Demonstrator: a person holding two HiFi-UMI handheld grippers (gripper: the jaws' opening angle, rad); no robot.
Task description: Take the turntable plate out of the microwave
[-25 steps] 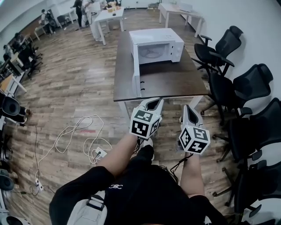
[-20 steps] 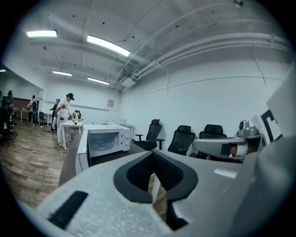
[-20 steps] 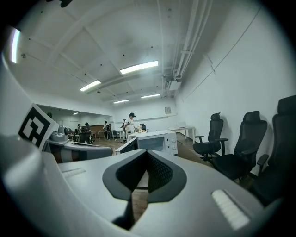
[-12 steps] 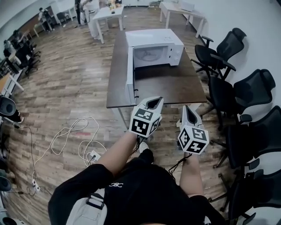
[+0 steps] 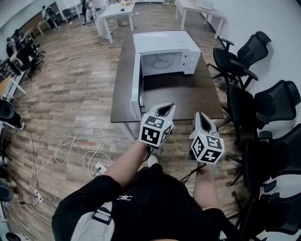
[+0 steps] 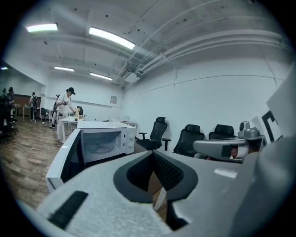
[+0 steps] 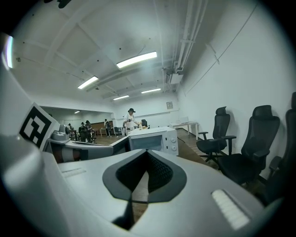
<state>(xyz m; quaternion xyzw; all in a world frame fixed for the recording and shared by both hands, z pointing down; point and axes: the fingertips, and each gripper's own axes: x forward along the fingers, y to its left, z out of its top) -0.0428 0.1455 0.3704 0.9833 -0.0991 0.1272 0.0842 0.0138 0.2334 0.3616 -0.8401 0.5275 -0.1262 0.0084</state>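
Observation:
A white microwave (image 5: 162,49) stands on the far part of a brown table (image 5: 188,96), its door (image 5: 136,87) swung open to the left. Inside, the glass turntable plate (image 5: 162,60) lies flat on the cavity floor; the left gripper view also shows the plate (image 6: 99,149) through the open front. My left gripper (image 5: 164,109) and right gripper (image 5: 201,116) hang side by side before the table's near edge, well short of the microwave. Both are shut with nothing between the jaws. The left gripper (image 6: 153,155) points toward the open door (image 6: 64,159); the right gripper (image 7: 147,153) points at the microwave (image 7: 150,141).
Black office chairs (image 5: 244,59) line the right side along the wall. White cables and a power strip (image 5: 96,164) lie on the wooden floor at the left. People stand by white tables (image 5: 115,12) at the far end.
The person has stepped toward the table, so the microwave and table sit nearer and larger in the head view. Both grippers came forward with them, still shut.

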